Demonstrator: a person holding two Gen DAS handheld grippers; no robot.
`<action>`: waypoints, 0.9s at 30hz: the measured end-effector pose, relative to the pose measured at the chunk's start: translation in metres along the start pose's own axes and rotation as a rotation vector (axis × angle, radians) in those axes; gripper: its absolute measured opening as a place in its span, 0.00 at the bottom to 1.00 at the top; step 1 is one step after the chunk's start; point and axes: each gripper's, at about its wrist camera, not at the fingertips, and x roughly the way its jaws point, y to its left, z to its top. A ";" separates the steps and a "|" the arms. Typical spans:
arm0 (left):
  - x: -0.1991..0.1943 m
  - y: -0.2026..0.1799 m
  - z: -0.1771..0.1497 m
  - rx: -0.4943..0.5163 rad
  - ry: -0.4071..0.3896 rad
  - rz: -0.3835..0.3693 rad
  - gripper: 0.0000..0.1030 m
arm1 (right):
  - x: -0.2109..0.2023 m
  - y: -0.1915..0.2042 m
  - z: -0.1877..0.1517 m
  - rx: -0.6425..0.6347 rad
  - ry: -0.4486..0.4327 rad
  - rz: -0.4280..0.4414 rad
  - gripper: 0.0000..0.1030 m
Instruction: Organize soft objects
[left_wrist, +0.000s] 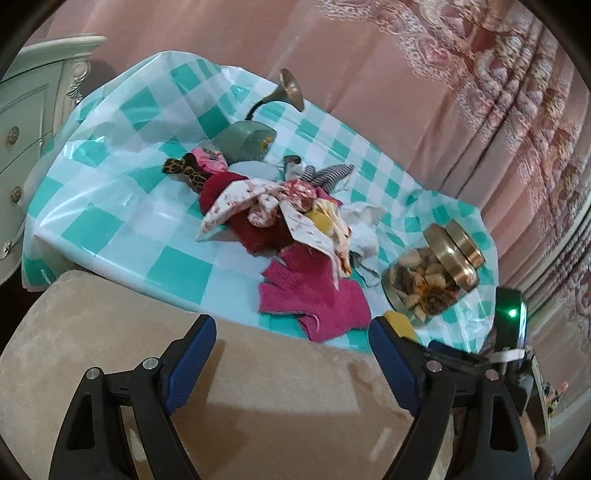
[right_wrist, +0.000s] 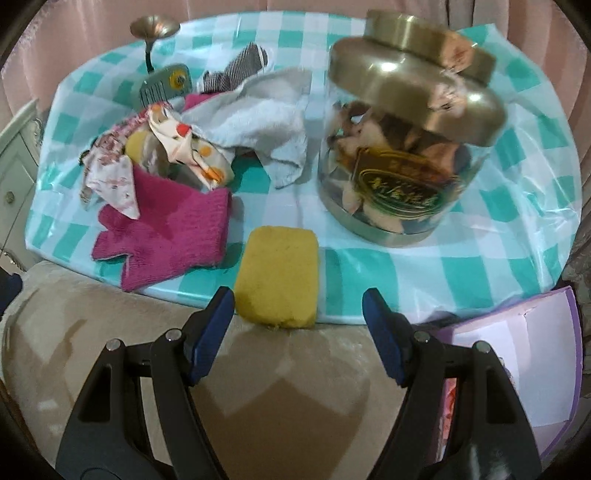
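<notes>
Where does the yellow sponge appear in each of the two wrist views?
Left wrist view: the yellow sponge is low and right of centre, mostly hidden behind the left gripper's right finger, at the table's near edge.
Right wrist view: it lies at centre, just ahead of the open jaws.
Shared landmark: the glass jar with gold lid, just beyond the sponge.

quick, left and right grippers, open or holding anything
left gripper: open, holding nothing.
right gripper: open, holding nothing; the yellow sponge lies just ahead of it.
</notes>
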 end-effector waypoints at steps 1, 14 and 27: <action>0.001 0.001 0.002 -0.007 -0.003 0.005 0.82 | 0.003 0.001 0.002 -0.003 0.005 0.000 0.73; 0.047 -0.001 0.084 0.066 -0.066 0.121 0.74 | 0.041 0.006 0.014 -0.007 0.067 0.001 0.37; 0.135 -0.021 0.111 0.251 0.074 0.290 0.46 | 0.026 0.002 0.006 0.011 0.008 0.088 0.20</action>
